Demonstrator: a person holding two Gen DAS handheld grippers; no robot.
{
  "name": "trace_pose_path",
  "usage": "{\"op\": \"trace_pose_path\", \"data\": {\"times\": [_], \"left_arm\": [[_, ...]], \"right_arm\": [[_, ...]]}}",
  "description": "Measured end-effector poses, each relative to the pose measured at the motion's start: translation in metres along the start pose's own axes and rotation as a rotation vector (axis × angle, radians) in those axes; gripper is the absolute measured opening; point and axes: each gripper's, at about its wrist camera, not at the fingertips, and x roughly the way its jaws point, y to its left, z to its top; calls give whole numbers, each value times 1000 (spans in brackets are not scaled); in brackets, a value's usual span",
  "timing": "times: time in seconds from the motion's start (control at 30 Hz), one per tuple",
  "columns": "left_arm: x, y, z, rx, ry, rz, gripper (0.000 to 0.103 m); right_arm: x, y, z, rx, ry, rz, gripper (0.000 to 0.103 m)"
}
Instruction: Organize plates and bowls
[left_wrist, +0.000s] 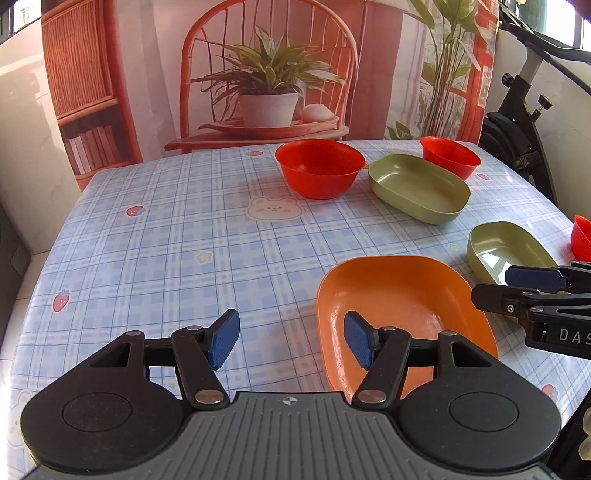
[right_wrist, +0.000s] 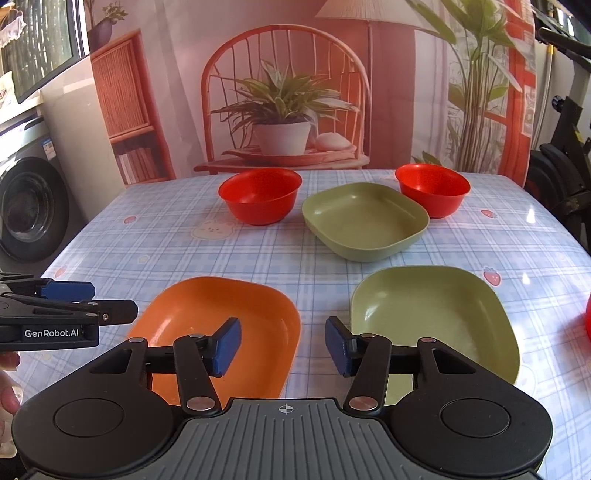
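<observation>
— Where did the dishes sit?

— The orange plate (right_wrist: 221, 332) lay at the near edge of the worktop (right_wrist: 184, 251), with a green plate (right_wrist: 436, 321) just beside it on the right, the two apart. A second green plate (right_wrist: 365, 221) sat farther back, between two red bowls: the left red bowl (right_wrist: 260, 199) stood clear of it, while the right red bowl (right_wrist: 432, 194) was just beside its far corner, possibly touching; I couldn't tell from that angle. A sliver of a third red bowl (right_wrist: 588, 321) showed at the right border.

— And the tongs?

— The right tongs (right_wrist: 282, 345) were spread wide and held nothing, hovering over the gap between the orange plate and the near green one. The left tongs (left_wrist: 291, 339) were likewise parted and empty; their right pad (left_wrist: 356, 343) hung over the orange plate's left side, the left pad (left_wrist: 223, 338) over bare checked cloth.

— Anything behind?

— A printed backdrop (right_wrist: 288, 92) of a potted plant on a wicker chair hung past the worktop's far edge.
</observation>
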Motion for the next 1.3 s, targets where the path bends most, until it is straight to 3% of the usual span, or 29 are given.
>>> {"op": "trace_pose_path", "data": {"times": [0.33,0.57,0.73,0.93,1.13,1.3], "left_arm": [[10,-8,-11,-41,45,-25,64],[10,-13,-16,-83,61,-44,45],[12,-13,-18,-99,71,-23,36],[12,-12,-22,-139,95,-11,31],[11,-11,-24,-146,88,-9,23],[11,-13,-25,-148,81,0,22]], "right_arm": [[17,-6,-8,33,74,26,43],[24,-10,-10,65,111,37,37],[27,-14,-11,88,130,42,31],[27,-14,-15,92,143,51,22],[28,-14,-16,97,155,51,21],[31,-15,-18,105,181,55,15]]}}
